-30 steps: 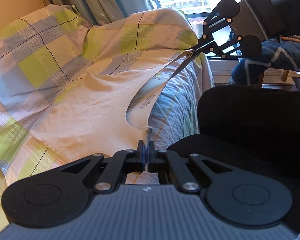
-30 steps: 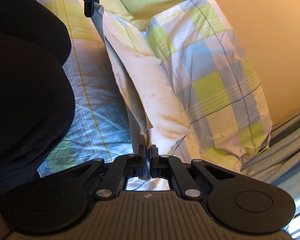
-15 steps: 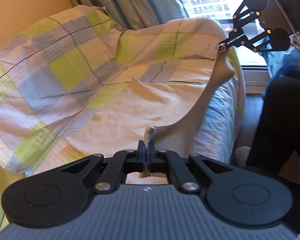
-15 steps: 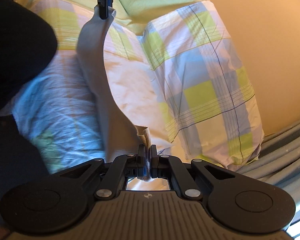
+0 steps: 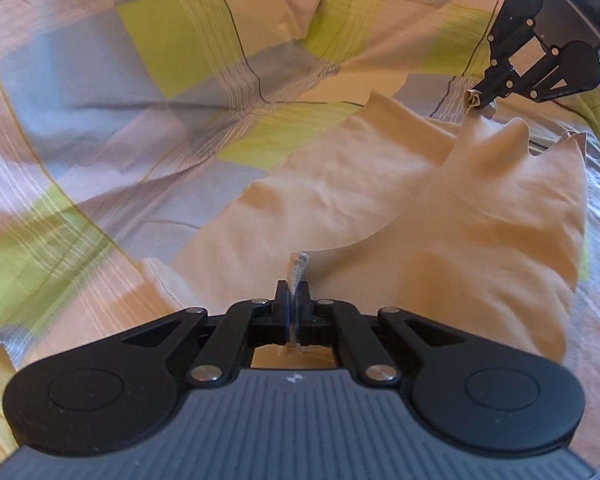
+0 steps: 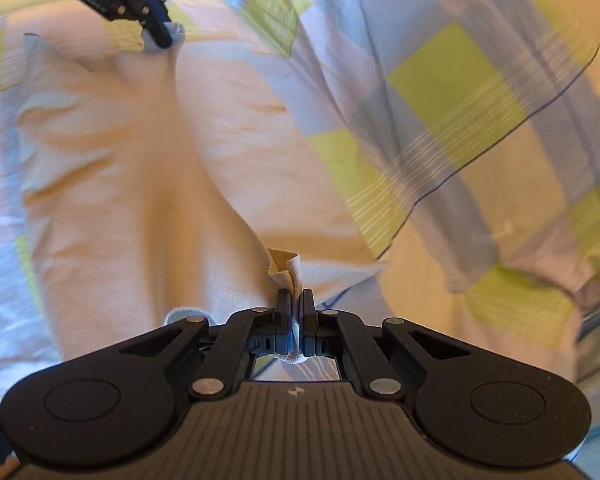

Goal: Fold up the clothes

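A cream-white garment [image 5: 480,216] lies spread over the checked bedding, with its near part folded across the rest. My left gripper [image 5: 294,292] is shut on one edge of it, a pinch of cloth sticking up between the pads. Far right in the left wrist view, my right gripper [image 5: 480,98] is shut on another bunched edge. From the right wrist, the same garment [image 6: 132,184] runs away from my right gripper [image 6: 296,300], which clamps a folded corner. The left gripper [image 6: 162,38] holds the far edge at the top left.
A quilt [image 5: 172,92] in green, blue and pale checks covers the bed under and around the garment. Its rumpled folds [image 6: 460,92] rise on the right in the right wrist view. A bright window strip shows at the top right of the left wrist view.
Both grippers have swung across over the bed with the garment edges still pinched. The hanging cloth now lies folded over the rest, and the person's dark clothing has left both views.
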`<state>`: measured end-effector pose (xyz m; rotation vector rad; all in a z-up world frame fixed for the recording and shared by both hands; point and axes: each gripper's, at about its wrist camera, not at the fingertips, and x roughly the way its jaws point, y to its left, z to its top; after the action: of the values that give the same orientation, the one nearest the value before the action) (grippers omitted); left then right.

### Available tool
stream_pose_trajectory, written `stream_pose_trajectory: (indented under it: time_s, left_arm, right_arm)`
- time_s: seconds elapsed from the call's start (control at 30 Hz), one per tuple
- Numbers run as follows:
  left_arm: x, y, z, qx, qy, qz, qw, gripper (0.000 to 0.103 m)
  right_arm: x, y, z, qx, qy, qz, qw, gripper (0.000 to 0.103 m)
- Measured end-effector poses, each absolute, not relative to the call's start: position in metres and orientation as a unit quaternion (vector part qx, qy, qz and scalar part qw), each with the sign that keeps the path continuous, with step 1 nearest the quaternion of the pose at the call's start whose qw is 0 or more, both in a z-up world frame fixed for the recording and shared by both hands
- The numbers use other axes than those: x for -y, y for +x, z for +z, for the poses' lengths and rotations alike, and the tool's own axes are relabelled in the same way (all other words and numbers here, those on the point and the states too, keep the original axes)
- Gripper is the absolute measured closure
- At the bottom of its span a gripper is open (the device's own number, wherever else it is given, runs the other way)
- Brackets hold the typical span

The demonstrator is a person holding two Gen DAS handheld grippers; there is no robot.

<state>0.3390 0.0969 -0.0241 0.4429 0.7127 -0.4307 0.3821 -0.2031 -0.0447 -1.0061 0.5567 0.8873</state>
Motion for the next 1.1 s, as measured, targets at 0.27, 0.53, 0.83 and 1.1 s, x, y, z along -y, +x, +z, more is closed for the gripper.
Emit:
stream_pose_trajectory:
  time_s: [0.27, 0.53, 0.83, 1.1]
  left_arm:
    - [-0.124, 0.350, -0.034, -0.350, 0.124, -0.177, 0.911, 0.080]
    - [-0.156, 0.332, -0.024, -0.337, 0.016, -0.162, 0.927, 0.080]
    - [-0.146, 0.340, -0.048, -0.349, 0.003, -0.174, 0.921, 0.080]
    - [-0.141, 0.339, -0.043, -0.330, 0.023, -0.187, 0.925, 0.099]
  right_arm:
    - [0.214, 0.426, -0.075, -0.321, -0.324, 0.405, 0.793, 0.075]
    - [0.276, 0.430, -0.058, -0.345, -0.105, 0.378, 0.853, 0.069]
    - [0.273, 0.443, -0.078, -0.360, -0.042, 0.385, 0.849, 0.069]
    - [0.273, 0.445, -0.083, -0.355, -0.029, 0.397, 0.846, 0.069]
